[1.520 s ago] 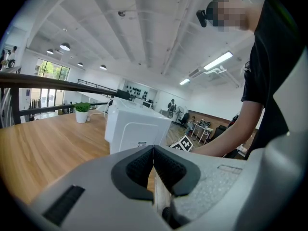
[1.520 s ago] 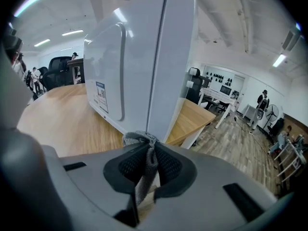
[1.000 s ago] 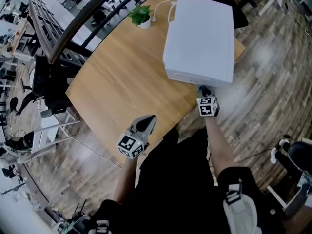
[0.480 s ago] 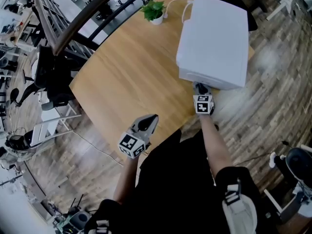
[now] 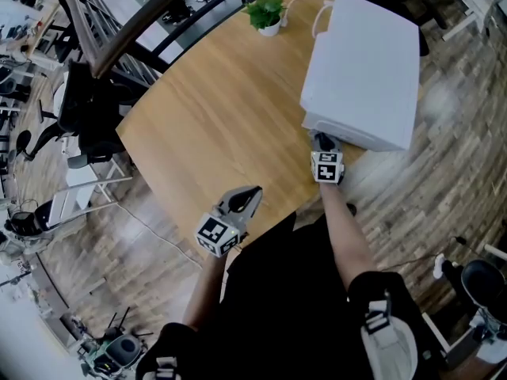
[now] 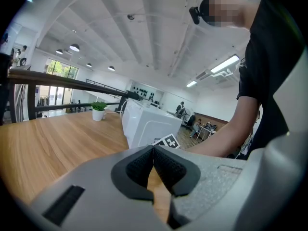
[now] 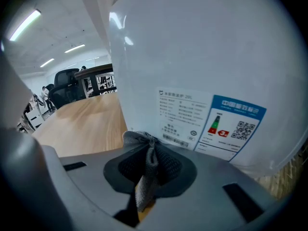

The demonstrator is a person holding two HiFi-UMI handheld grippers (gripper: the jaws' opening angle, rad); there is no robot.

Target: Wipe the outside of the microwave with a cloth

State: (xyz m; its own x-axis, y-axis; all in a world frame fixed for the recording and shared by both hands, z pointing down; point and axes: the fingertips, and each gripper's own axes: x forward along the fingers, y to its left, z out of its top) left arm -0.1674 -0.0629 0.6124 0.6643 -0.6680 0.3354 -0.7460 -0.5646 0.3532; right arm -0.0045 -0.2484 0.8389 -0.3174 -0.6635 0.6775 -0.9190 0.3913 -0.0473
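Cloth (image 7: 143, 184) between right tongs (image 7: 149, 148), beside microwave (image 7: 202, 57)

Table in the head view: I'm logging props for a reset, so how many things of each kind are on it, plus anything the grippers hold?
Microwave: 1
Potted plant: 1
White cable: 1
Grey cloth, held in the right gripper: 1
Total: 4
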